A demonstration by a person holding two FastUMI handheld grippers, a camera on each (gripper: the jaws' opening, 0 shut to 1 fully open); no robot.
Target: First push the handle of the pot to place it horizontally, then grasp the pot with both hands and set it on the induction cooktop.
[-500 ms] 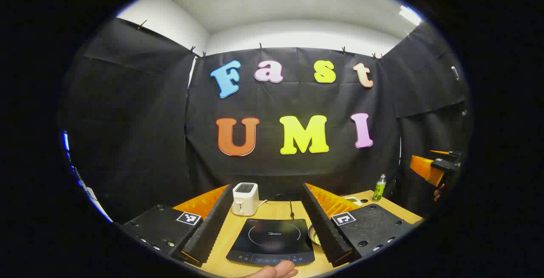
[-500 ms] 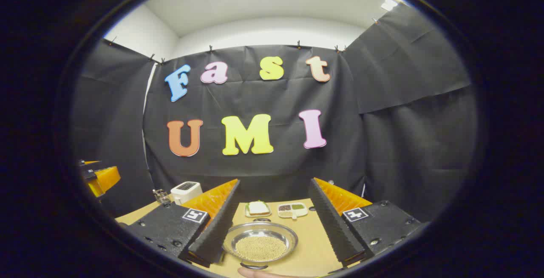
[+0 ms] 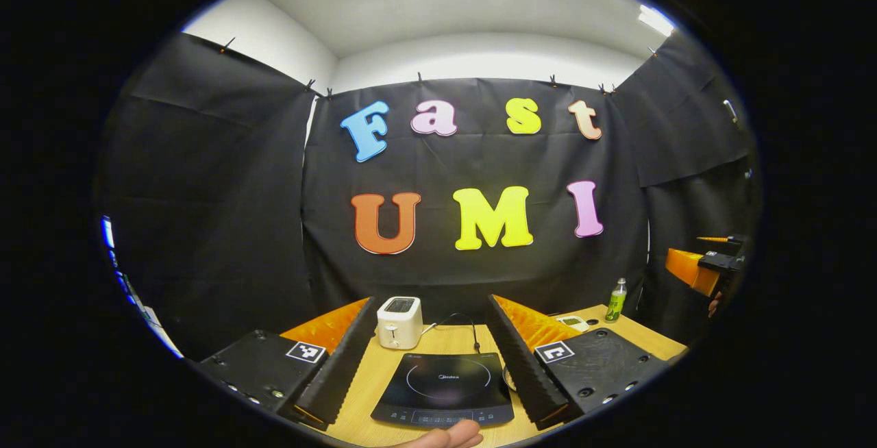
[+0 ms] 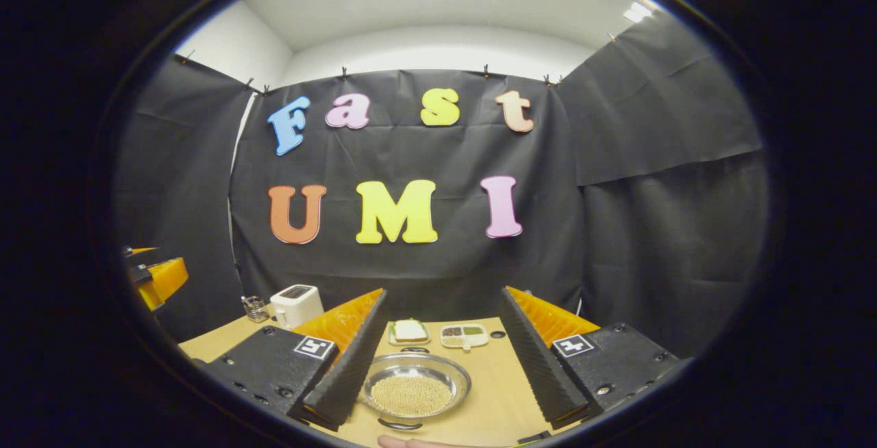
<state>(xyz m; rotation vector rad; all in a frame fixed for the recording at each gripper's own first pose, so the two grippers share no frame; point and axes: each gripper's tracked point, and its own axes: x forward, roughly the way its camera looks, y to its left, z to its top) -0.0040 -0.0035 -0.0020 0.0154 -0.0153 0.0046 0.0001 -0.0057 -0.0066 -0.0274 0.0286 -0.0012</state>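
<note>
A shallow steel pot [image 4: 414, 386] holding yellowish grains sits on the wooden table [image 4: 493, 379], low between my right gripper's fingers. One dark loop handle [image 4: 399, 425] points toward me and another [image 4: 414, 350] points away. My right gripper [image 4: 442, 297] is open above it, touching nothing. The black induction cooktop [image 3: 445, 390] lies on the table under my open left gripper [image 3: 431, 301], which holds nothing. The pot's rim [image 3: 508, 381] peeks out beside the cooktop's right edge. Each gripper shows at the rim of the other's view: the right gripper [image 3: 706, 270] and the left gripper [image 4: 154, 277].
A white toaster [image 3: 399, 321] stands behind the cooktop, its cable trailing right. A green bottle [image 3: 616, 301] stands at the back right. Behind the pot lie a plate with a sandwich [image 4: 409, 331] and a small divided dish [image 4: 464, 336]. A fingertip [image 3: 445, 438] shows at the bottom.
Both views have shifted only slightly; the pot and cooktop sit almost where they were. Both grippers stay open.
</note>
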